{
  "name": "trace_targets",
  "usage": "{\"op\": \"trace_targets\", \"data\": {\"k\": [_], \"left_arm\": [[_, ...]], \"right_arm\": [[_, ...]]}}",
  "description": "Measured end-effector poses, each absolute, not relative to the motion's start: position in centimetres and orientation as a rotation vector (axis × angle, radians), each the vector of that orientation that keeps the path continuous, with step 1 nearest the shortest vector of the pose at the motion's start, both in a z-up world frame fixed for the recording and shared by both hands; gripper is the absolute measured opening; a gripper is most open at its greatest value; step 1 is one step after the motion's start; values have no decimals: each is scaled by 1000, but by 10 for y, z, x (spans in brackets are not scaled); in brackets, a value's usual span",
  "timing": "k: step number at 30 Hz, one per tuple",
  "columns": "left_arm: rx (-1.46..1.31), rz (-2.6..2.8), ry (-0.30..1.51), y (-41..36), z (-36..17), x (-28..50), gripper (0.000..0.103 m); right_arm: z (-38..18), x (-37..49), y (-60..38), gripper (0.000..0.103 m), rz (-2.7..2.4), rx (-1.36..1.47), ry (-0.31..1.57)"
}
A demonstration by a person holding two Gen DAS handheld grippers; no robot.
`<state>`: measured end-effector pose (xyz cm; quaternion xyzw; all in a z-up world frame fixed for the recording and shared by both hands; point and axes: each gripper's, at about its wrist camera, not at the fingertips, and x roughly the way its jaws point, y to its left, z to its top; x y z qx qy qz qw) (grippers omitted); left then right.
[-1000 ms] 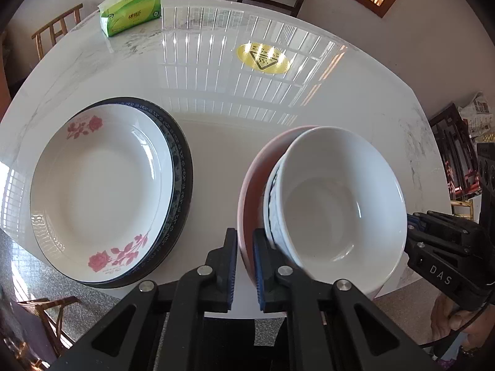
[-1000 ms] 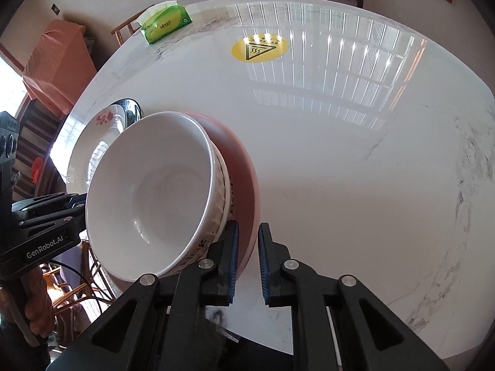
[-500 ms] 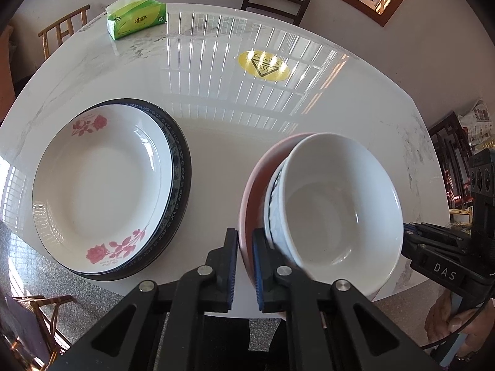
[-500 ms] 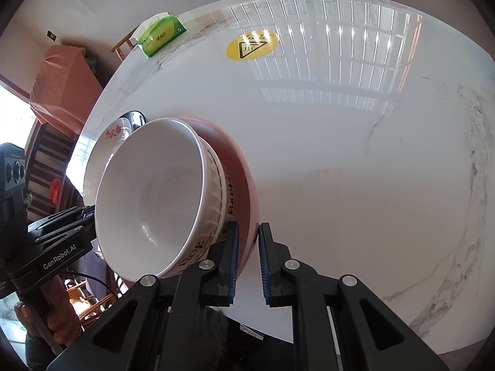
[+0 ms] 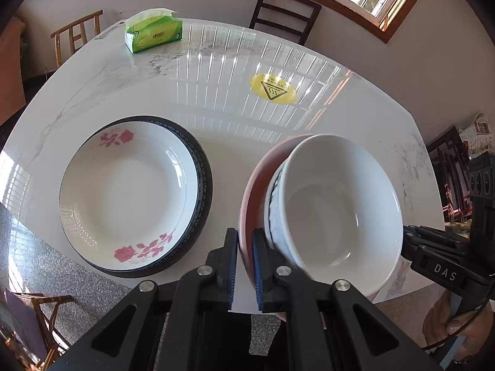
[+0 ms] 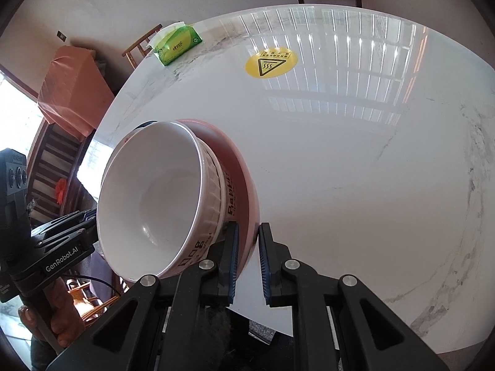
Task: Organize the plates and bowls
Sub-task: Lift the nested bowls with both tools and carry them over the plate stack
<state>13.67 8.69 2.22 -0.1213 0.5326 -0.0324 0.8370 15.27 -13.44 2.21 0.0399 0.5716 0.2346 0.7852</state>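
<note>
Both grippers clamp the pink plate's rim: the left gripper (image 5: 245, 266) on its left edge, the right gripper (image 6: 247, 261) on its right edge, jaws narrow on it. The pink plate (image 5: 252, 185) carries two nested bowls, a white bowl (image 5: 337, 213) inside a lettered bowl (image 6: 227, 213) whose print is partly hidden. The stack covers the table (image 5: 216, 92) beneath it. To the left, a rose plate (image 5: 126, 198) sits on a dark plate (image 5: 205, 191), mostly covered. A tissue pack (image 5: 153, 34) lies at the far side.

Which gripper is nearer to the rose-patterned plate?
Left. The left gripper, gripping the pink plate's rim, sits beside the rose-patterned plate; the right gripper grips the far rim.
</note>
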Motion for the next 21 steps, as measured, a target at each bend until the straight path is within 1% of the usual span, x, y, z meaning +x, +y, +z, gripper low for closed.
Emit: {"op": "trace_targets", "data": {"k": [11,21], "left_arm": [[-301,-7,1084,126,45,123,9],[-343,53,1068,169,56,119,9]], "right_arm": [[44,153,-95,13,556,58,1204],[51,160,-54,13,612,38,1204]]}}
